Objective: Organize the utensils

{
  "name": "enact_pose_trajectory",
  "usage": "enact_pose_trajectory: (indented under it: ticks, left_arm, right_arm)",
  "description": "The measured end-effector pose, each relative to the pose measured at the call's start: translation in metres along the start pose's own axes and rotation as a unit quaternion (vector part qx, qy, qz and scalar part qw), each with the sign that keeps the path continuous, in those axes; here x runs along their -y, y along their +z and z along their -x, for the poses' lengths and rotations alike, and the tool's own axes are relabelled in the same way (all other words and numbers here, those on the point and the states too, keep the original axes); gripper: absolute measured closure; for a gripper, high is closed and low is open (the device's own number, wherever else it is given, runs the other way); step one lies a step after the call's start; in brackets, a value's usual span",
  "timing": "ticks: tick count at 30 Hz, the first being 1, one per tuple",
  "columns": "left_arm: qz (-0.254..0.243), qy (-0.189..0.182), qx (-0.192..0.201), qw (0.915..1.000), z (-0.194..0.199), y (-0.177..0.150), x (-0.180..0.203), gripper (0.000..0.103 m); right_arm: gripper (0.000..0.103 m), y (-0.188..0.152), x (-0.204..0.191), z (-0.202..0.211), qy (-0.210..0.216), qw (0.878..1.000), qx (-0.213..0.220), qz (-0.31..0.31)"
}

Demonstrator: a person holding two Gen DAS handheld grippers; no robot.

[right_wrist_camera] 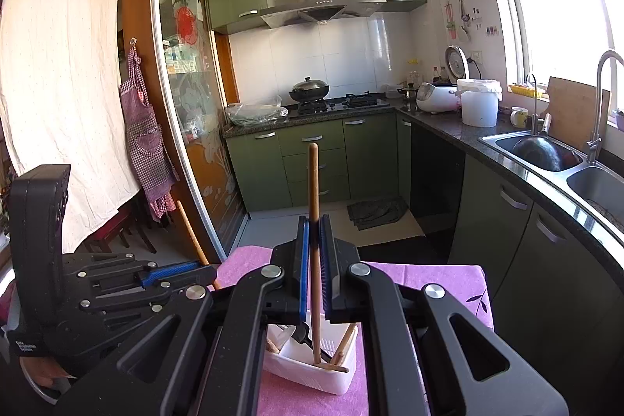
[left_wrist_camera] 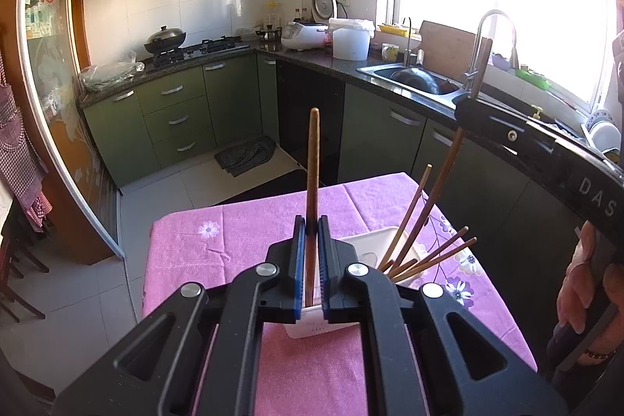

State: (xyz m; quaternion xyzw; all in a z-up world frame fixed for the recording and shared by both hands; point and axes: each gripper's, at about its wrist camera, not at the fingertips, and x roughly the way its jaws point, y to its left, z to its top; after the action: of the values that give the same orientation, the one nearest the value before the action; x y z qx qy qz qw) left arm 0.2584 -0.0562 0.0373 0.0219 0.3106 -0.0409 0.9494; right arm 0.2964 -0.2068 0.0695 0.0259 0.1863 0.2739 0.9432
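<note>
My left gripper (left_wrist_camera: 311, 232) is shut on a brown wooden utensil handle (left_wrist_camera: 312, 158) that stands upright, its lower end going down into a white utensil holder (left_wrist_camera: 374, 252) on the pink tablecloth. Several wooden chopsticks (left_wrist_camera: 433, 260) lean out of the holder to the right. My right gripper (right_wrist_camera: 314, 232) is shut on a lighter wooden stick (right_wrist_camera: 313, 182), upright, its lower end inside the same white holder (right_wrist_camera: 312, 373). In the left wrist view the right gripper (left_wrist_camera: 474, 100) holds its stick above the holder. In the right wrist view the left gripper (right_wrist_camera: 195, 266) sits at the left, holding its handle.
The small table with the pink floral cloth (left_wrist_camera: 234, 221) stands in a kitchen. Green cabinets (left_wrist_camera: 175, 112), a stove with a wok (left_wrist_camera: 165, 39), and a counter with a sink (left_wrist_camera: 413, 78) and tap (left_wrist_camera: 483, 38) lie beyond. A hand (left_wrist_camera: 585, 283) grips the right gripper's handle.
</note>
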Motion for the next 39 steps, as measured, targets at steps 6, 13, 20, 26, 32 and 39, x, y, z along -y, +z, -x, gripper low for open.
enact_pose_trajectory:
  ticks: [6, 13, 20, 26, 32, 39]
  left_arm:
    - [-0.004, 0.006, 0.015, 0.9999, 0.002, -0.008, 0.003, 0.083]
    - [-0.013, 0.034, 0.072, 0.9968, 0.041, -0.023, 0.016, 0.04]
    - [0.008, 0.054, 0.099, 0.9936, 0.068, -0.055, 0.018, 0.012]
    - [0.037, 0.066, 0.124, 0.9894, 0.097, -0.09, 0.007, 0.007]
    - [0.09, 0.054, 0.135, 0.9852, 0.125, -0.127, -0.019, 0.007]
    - [0.1, 0.061, 0.124, 0.9853, 0.129, -0.142, -0.035, 0.007]
  right_arm:
    - [0.097, -0.008, -0.003, -0.004, -0.003, 1.0, -0.007, 0.004]
    - [0.097, -0.012, -0.002, -0.013, -0.004, 1.0, -0.017, 0.003]
    - [0.097, -0.019, -0.002, -0.02, -0.005, 1.0, -0.026, -0.001]
    - [0.097, -0.026, 0.0, -0.026, -0.008, 0.999, -0.039, 0.0]
    - [0.097, -0.036, 0.0, -0.035, -0.01, 0.998, -0.055, 0.001]
    - [0.093, -0.045, -0.005, -0.034, -0.009, 0.998, -0.061, 0.004]
